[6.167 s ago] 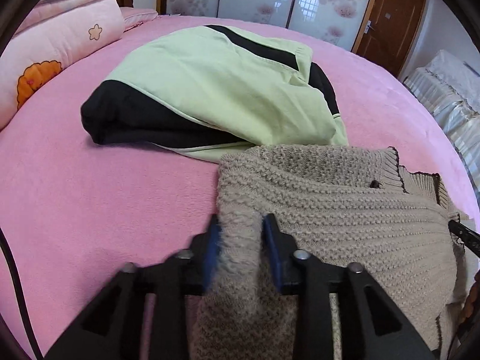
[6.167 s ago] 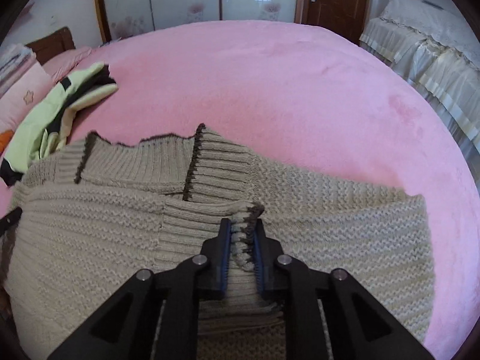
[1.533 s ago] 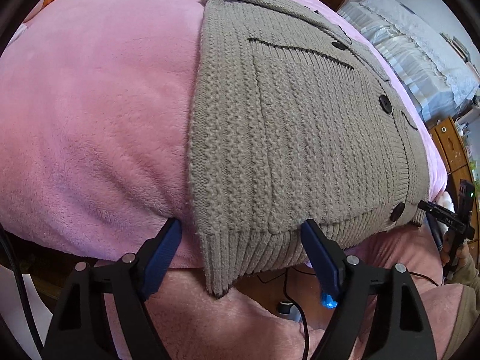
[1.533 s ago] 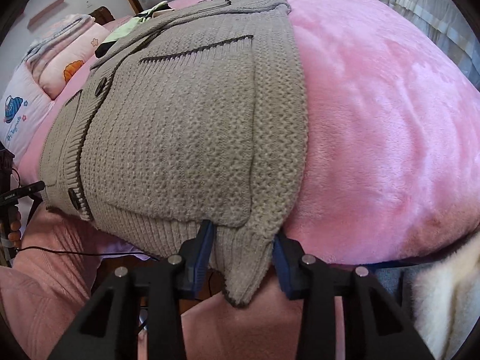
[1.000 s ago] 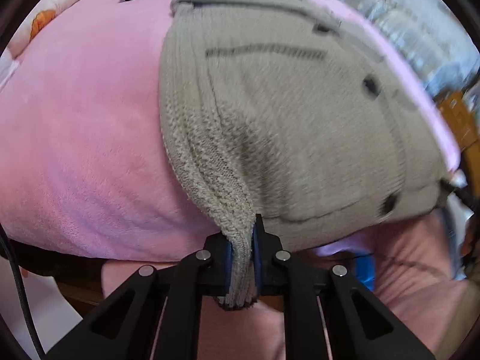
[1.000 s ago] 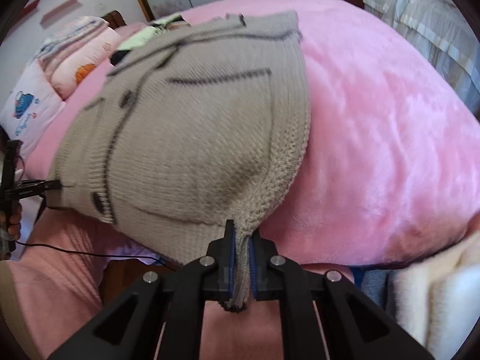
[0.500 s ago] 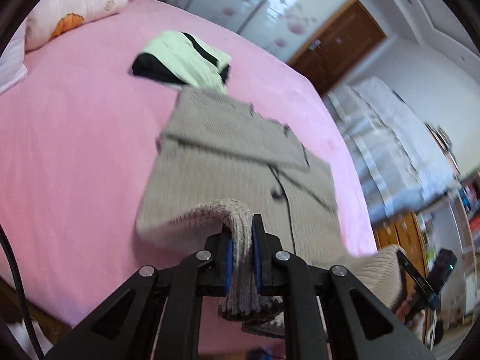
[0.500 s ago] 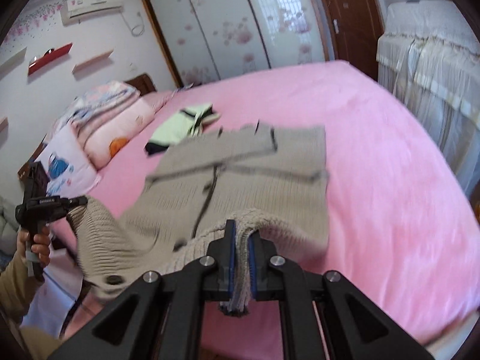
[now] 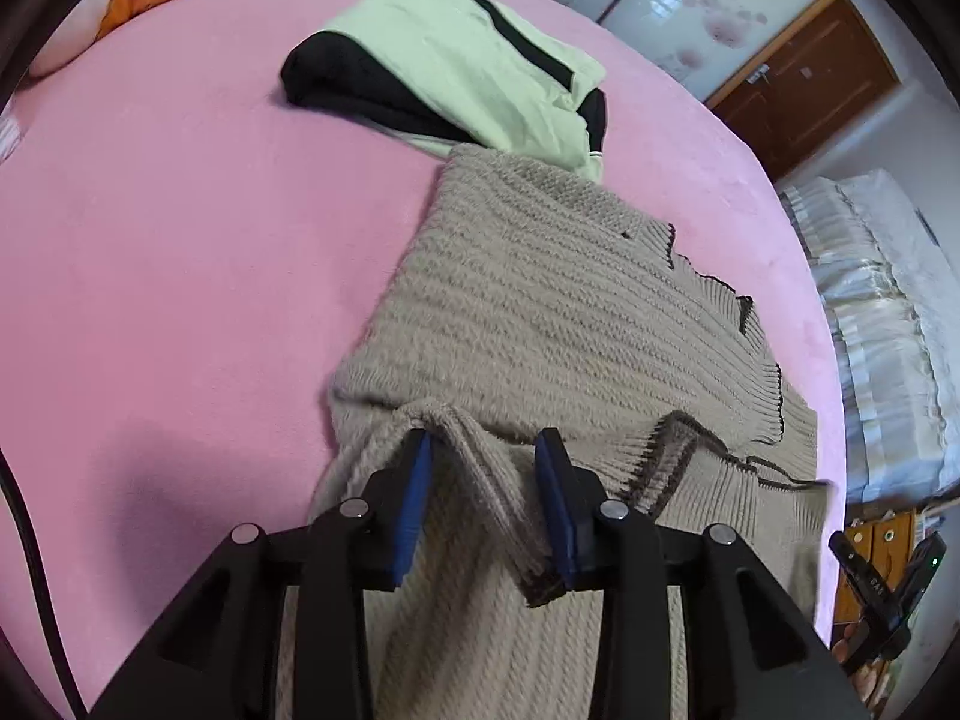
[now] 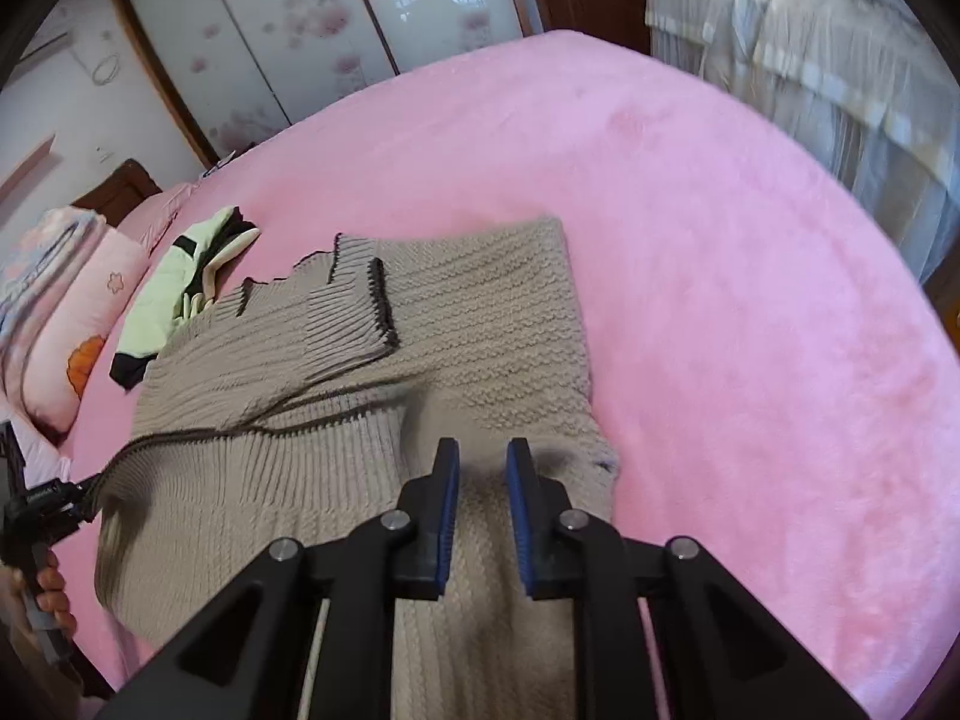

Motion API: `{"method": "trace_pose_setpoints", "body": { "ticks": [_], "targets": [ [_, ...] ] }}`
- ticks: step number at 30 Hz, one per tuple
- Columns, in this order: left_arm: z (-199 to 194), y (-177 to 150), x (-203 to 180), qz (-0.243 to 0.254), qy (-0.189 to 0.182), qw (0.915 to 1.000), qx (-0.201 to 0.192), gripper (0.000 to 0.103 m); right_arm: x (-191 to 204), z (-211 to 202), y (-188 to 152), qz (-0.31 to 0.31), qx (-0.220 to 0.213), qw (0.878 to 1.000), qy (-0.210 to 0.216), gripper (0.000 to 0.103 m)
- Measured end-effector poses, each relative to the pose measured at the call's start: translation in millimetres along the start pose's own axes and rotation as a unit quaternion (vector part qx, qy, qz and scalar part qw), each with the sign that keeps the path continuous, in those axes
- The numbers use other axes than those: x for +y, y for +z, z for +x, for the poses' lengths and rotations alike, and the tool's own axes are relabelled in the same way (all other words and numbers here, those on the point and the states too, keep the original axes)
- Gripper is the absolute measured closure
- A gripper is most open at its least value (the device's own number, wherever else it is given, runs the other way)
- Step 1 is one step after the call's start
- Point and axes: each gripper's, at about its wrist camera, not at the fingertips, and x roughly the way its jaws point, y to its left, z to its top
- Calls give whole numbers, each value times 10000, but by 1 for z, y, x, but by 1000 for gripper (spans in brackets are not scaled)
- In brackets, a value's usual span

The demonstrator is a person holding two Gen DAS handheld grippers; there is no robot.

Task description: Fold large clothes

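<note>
Left gripper (image 9: 483, 498) fingers are spread, with a loose ridge of the hem lying between the blue pads, not pinched. Right gripper (image 10: 483, 510) fingers are also parted, knit underneath and between them, no pinch. Both sit at the near edge of the beige knit cardigan (image 9: 558, 324), which lies doubled over on the pink bed (image 9: 150, 252), hem brought up near the collar. Step looks like the release after a bottom-to-top fold. Next move likely calls for backing both grippers off the cardigan without dragging the top layer, then smoothing or folding it across. The ridge by the left pads could snag. A folded green-and-black garment (image 9: 456, 72) touches the cardigan's far corner; pillows (image 10: 72, 324) lie beyond that, well clear of the cardigan.
</note>
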Motion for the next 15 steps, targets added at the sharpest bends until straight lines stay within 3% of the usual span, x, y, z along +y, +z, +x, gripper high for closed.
{"method": "trace_pose_setpoints", "body": {
  "ticks": [3,5,10,15],
  "targets": [
    [3,1,-3,374,-85,9993,13,66,-2,0,-1,-163,-83,9998,110,59],
    [6,1,-4,667,-143,9977,3,66,0,-1,-4,-466,-136,9988,7,54],
    [-1,-4,-2,1180,-413,9921,-70,59,3,9,2,-1080,-100,9933,-399,54],
    [-14,-5,-6,1484,-442,9875,-297,32,10,28,17,-1356,-17,9898,-443,54]
  ]
}}
